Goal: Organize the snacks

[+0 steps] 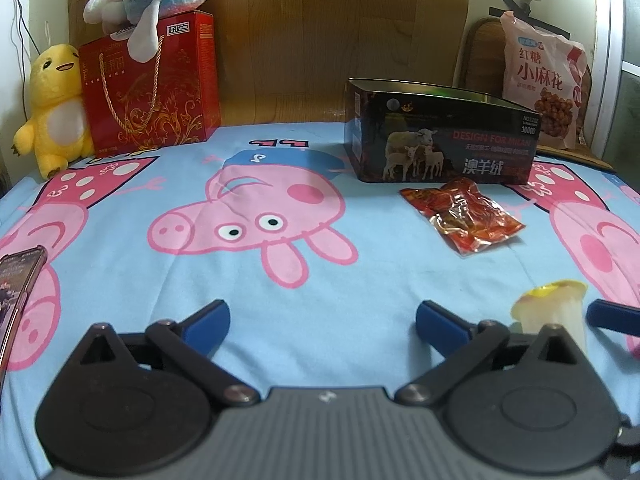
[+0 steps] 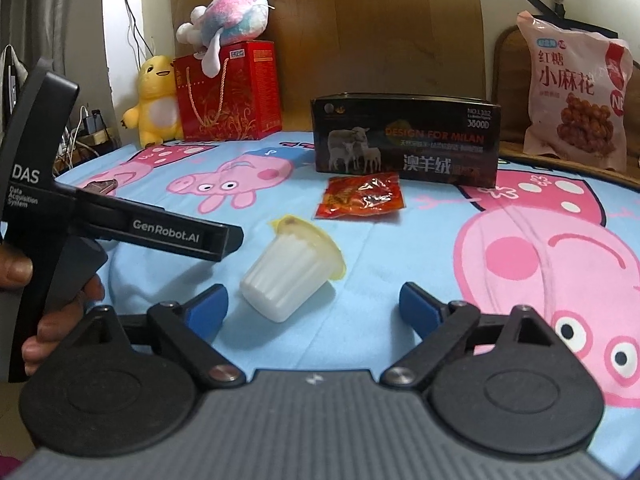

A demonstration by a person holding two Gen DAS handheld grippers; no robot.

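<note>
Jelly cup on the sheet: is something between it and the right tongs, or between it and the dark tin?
Nothing blocks the right tongs; the jelly cup lies tipped just ahead of their open jaws. Toward the open dark tin, a red snack packet lies on the sheet before it, low and flat.

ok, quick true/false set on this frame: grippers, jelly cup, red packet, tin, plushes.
1. Both grippers are open and empty. True: left gripper, right gripper.
2. The jelly cup stands upright. False: it lies tipped on the sheet.
3. The red snack packet lies in front of the dark tin. True.
4. The packet is inside the tin. False: it is on the sheet.
5. The yellow plush sits on the red gift box. False: beside it.
</note>
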